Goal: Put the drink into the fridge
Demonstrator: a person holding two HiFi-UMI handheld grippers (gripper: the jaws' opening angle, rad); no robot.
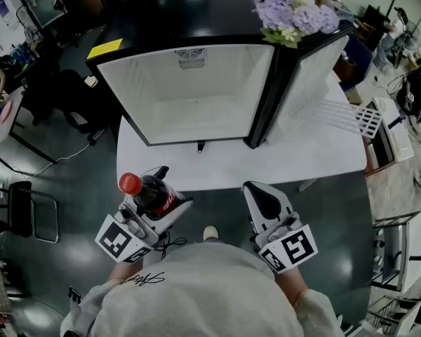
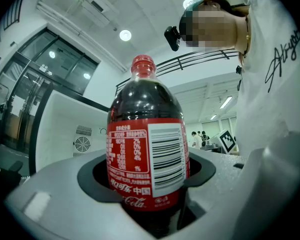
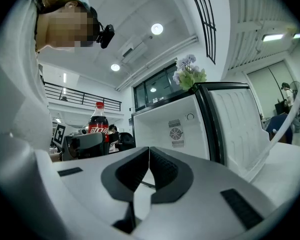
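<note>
Left claw (image 1: 170,188) clamped on dark plastic cola bottle with red cap and label (image 2: 145,149); bottle upright, held short of white table (image 1: 196,168). Right claw (image 3: 147,156) closed on nothing, alongside. Step, as judged: carrying toward black mini fridge with white interior (image 1: 189,90), door (image 1: 316,69) open. Next move likely calls for a forward reach over the table, bottle kept upright, set on the fridge floor. Count: one bottle, one fridge, two claws.

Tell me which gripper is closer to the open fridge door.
Right. The right gripper, shut and empty, sits in front of the fridge door, by its hinge; the left gripper, shut on the cola bottle, is farther off to the left.
</note>
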